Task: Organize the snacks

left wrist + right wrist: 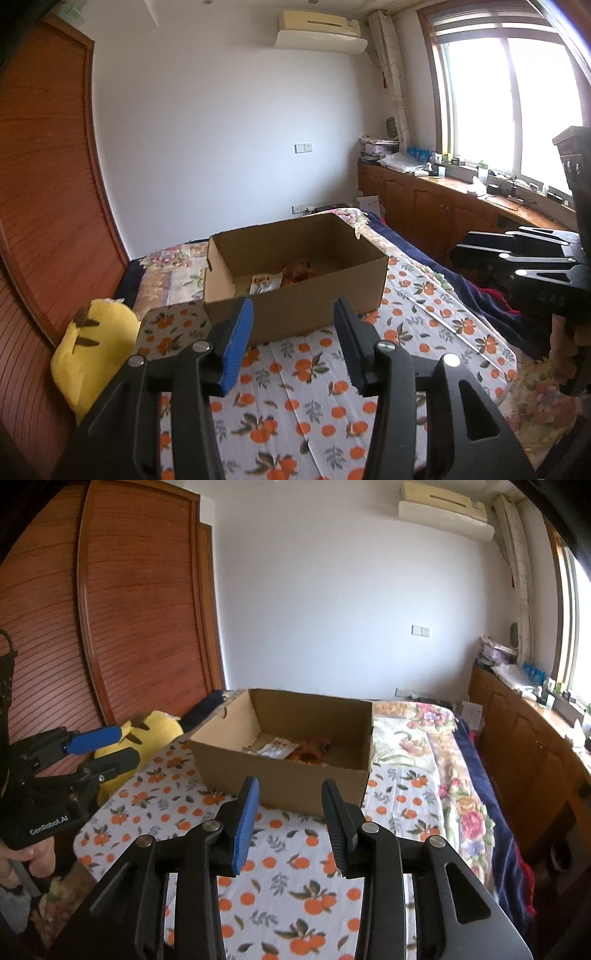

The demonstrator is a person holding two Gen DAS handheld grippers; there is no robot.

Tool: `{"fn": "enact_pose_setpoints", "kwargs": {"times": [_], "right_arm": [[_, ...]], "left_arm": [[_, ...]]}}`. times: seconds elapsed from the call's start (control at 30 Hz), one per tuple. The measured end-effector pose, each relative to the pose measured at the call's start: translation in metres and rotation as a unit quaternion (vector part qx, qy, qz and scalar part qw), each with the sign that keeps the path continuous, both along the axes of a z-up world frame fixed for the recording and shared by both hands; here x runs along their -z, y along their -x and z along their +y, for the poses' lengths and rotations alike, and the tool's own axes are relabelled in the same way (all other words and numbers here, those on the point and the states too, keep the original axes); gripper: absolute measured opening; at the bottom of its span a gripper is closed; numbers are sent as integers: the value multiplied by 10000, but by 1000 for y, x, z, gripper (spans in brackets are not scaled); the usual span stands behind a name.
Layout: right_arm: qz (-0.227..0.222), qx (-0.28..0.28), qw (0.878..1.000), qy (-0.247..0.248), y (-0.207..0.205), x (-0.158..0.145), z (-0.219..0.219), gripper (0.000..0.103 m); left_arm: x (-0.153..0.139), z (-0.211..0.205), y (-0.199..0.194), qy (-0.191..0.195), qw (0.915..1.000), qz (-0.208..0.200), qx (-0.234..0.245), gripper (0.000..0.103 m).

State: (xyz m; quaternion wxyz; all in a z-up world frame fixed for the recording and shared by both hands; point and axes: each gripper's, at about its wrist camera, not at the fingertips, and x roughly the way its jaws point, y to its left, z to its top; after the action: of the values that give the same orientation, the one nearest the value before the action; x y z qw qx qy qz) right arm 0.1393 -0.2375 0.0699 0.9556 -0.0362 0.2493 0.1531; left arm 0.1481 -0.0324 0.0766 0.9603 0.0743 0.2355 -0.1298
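Open brown cardboard box on orange-print bedsheet, snack packets inside; yellow plush toy at left bed edge. Left gripper and right gripper part-open, empty, short of box.

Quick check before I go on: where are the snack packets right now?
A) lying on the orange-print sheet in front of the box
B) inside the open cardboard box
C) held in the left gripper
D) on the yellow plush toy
B: the snack packets lie on the floor of the open cardboard box, and both the left gripper and the right gripper stand open with nothing between their fingers.
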Motion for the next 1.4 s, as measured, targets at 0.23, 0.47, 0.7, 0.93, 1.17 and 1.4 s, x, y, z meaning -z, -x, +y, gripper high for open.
{"fn": "enact_pose_setpoints", "kwargs": {"times": [0.23,0.47,0.7,0.93,1.17,1.4], "right_arm": [[-59,232,9996,-159,42,-3,-9,59],[-165,403,9989,-190,75,-7,-12,84],[-125,506,9984,-236,94,-5,-12,88],[-292,547,9977,-256,112,-10,-11,101],[-370,575,9974,-216,129,-10,-4,103],[-432,774,9960,-151,147,2,-6,103]], "left_arm": [[-4,5,40,-2,9997,-31,-234,49],[-9,13,74,184,9991,-111,-366,68],[-14,20,95,153,9987,-184,-447,74],[-14,15,113,15,9979,-347,-549,96],[-12,14,133,107,9972,-450,-594,103],[-5,9,155,-12,9945,-556,-882,103]]}}
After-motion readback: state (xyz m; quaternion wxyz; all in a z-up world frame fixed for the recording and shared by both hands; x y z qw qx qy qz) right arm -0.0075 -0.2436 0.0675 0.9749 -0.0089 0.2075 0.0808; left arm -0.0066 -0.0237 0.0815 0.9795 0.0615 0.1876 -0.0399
